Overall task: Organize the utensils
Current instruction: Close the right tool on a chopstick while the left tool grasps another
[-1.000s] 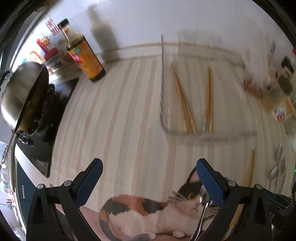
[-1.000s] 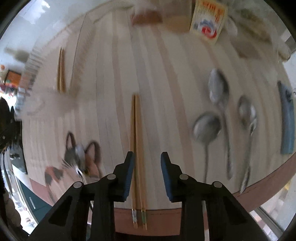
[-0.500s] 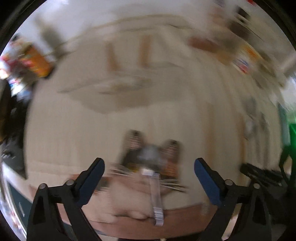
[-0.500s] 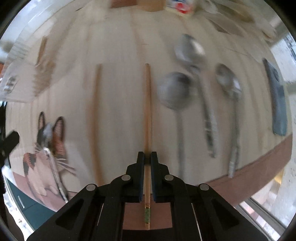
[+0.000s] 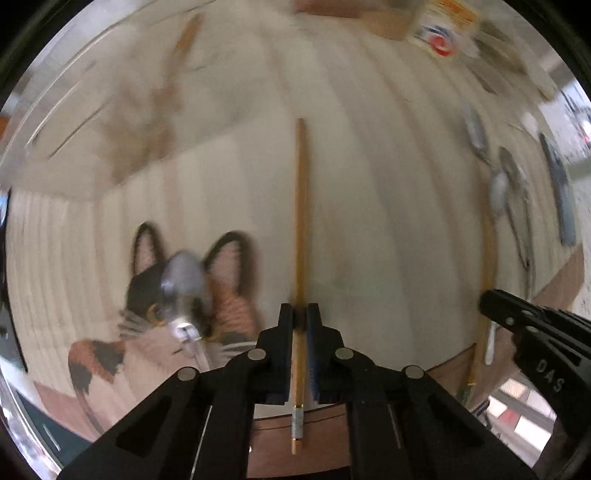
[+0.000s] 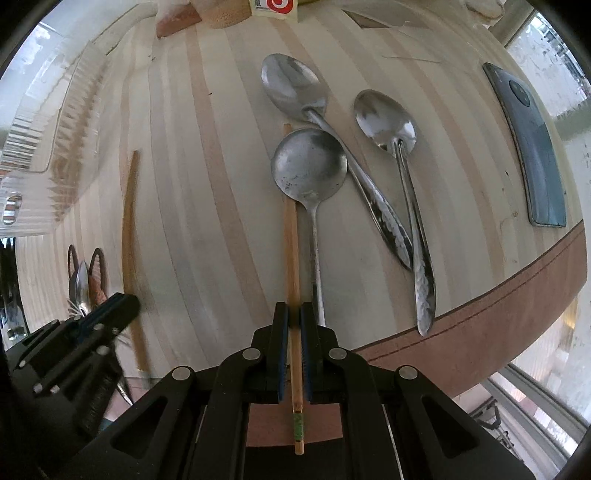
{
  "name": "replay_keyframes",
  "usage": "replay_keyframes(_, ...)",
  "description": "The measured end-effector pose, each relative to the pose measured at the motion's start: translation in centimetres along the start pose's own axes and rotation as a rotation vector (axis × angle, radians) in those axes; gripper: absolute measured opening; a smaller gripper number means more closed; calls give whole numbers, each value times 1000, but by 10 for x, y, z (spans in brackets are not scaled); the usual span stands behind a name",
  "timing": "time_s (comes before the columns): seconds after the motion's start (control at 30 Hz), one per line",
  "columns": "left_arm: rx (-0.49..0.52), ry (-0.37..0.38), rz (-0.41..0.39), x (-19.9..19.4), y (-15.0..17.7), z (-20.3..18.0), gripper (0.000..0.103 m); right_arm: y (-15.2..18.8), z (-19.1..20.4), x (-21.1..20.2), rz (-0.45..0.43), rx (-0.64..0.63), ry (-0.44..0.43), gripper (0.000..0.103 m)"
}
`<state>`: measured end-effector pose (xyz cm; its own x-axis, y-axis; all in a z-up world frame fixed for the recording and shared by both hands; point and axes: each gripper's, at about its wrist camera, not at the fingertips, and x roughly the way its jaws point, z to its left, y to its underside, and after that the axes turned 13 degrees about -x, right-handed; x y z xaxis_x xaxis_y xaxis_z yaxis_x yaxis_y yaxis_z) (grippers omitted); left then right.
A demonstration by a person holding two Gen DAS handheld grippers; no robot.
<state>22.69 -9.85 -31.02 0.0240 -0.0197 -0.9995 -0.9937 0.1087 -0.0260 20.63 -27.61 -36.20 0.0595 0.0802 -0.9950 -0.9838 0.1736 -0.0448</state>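
Observation:
My left gripper (image 5: 300,314) is shut on a wooden chopstick (image 5: 301,206) that points away over the striped table. My right gripper (image 6: 293,314) is shut on a second chopstick (image 6: 290,229), whose far end lies under a round steel spoon (image 6: 309,166). Two more steel spoons (image 6: 295,86) (image 6: 388,122) lie just right of it. A clear plastic tray (image 6: 48,122) stands far left; it holds chopsticks, blurred in the left wrist view (image 5: 159,92). The left gripper also shows in the right wrist view (image 6: 110,306), the right gripper in the left wrist view (image 5: 495,299).
A cat-shaped mat (image 5: 155,332) with a spoon (image 5: 183,284) on it lies near the front edge at left. A dark phone (image 6: 528,147) lies at the far right. Packets and a wooden block (image 6: 225,14) stand at the back. The table's brown front edge (image 6: 480,306) is close.
The left gripper has swung right from the tray and mat and shut on one chopstick. The right gripper, open around both chopsticks a second ago, has shut on the other.

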Motion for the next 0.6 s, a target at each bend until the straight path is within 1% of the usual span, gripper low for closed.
replay_keyframes(0.03,-20,3,5,0,0,5,5,2,1,0,-1,-4,6,7)
replay_keyframes(0.13,-59,3,14,0,3,16,5,7,20,3,-3,-27,28,7)
replay_keyframes(0.2,-67,4,16,0,5,19,5,10,32,2,0,-58,19,7)
replay_keyframes(0.23,-68,6,15,1,6,21,5,11,39,2,1,-88,8,7)
replay_keyframes(0.27,-70,7,15,1,7,21,5,11,44,3,2,-114,16,7)
replay_keyframes(0.37,-71,10,15,0,8,23,5,13,60,4,22,-231,76,7)
replay_keyframes(0.4,-68,12,16,0,8,24,5,14,61,4,41,-240,76,7)
replay_keyframes(0.47,-75,25,19,0,9,30,9,19,61,5,71,-242,70,8)
replay_keyframes(0.5,-80,38,25,0,3,36,12,22,62,6,86,-249,74,9)
replay_keyframes(0.53,-82,51,29,0,3,37,14,27,62,6,86,-256,76,9)
replay_keyframes(0.6,-74,50,25,-3,5,39,14,41,61,6,79,-263,80,9)
